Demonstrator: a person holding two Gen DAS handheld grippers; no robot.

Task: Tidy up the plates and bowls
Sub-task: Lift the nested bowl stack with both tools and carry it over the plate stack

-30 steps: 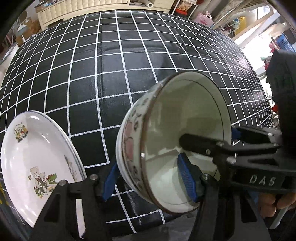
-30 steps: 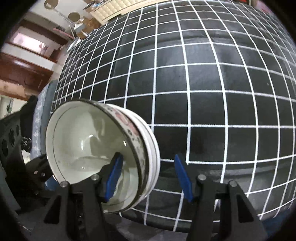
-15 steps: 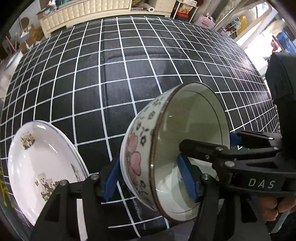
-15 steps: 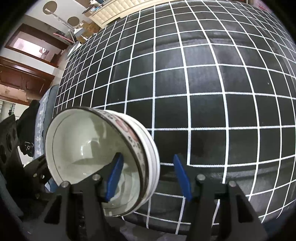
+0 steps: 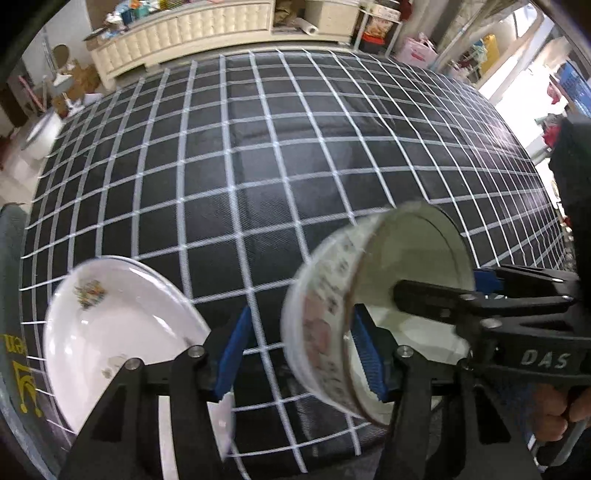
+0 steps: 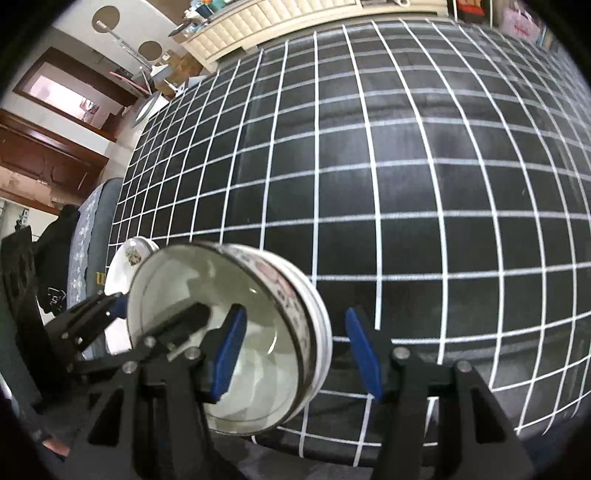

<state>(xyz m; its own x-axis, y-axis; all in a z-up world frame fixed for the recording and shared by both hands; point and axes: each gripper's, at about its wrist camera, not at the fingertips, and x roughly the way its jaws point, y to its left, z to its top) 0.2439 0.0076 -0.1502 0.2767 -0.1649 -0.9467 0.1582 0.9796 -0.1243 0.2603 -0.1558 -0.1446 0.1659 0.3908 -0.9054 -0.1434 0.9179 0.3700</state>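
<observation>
Two nested flower-pattern bowls [image 5: 332, 325] hang tilted above the near edge of the black grid table [image 5: 280, 155]. My left gripper [image 5: 299, 350] spans their wall, one pad inside and one outside, and looks closed on them. My right gripper [image 6: 291, 350] straddles the bowls' [image 6: 258, 325] rim from the other side with its jaws wide apart. White cartoon-print plates [image 5: 122, 332] lie stacked at the table's near left; they also show in the right wrist view [image 6: 127, 258].
A cream sideboard [image 5: 184, 29] stands beyond the table's far edge. A grey padded chair [image 6: 88, 229] is at the table's left side. Shelves and bags [image 5: 417, 48] fill the far right.
Both grippers and the bowls have drawn back and risen from the table, so more of its surface shows. The bowls have tilted further on edge. The plates stay in place.
</observation>
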